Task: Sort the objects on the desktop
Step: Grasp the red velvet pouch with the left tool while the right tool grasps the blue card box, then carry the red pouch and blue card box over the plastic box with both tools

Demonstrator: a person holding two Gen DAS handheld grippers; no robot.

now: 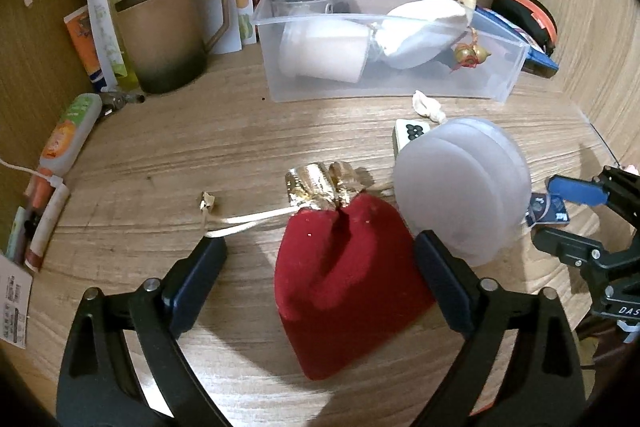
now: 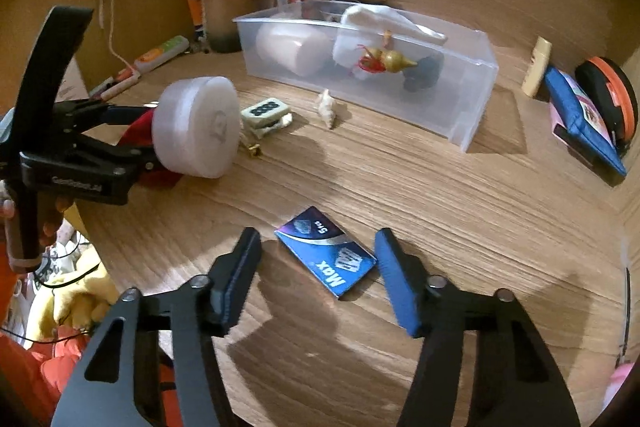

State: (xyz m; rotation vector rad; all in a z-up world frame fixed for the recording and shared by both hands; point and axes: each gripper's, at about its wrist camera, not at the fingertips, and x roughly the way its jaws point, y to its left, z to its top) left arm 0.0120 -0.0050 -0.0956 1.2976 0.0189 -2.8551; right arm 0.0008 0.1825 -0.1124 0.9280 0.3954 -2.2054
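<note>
Two grippers, both spread wide and holding nothing: left gripper [image 1: 320, 267] astride one red pouch [image 1: 344, 275] lying on the desk [image 1: 200, 147], right gripper [image 2: 316, 259] flanking one blue packet [image 2: 326, 251]. One clear bin [image 1: 384, 43] behind, one white disc [image 1: 460, 187] just beside the pouch.

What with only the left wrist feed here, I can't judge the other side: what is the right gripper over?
Observer: The right gripper is open, its fingers on either side of a flat blue rectangular pack lying on the wooden table.
Operator: Touching it?
Observer: One finger stands clear of it. The other is very close to the pack's corner, and I cannot tell whether they touch.
Operator: Any print?
Observer: White lettering reading "Max" on its top face.
</note>
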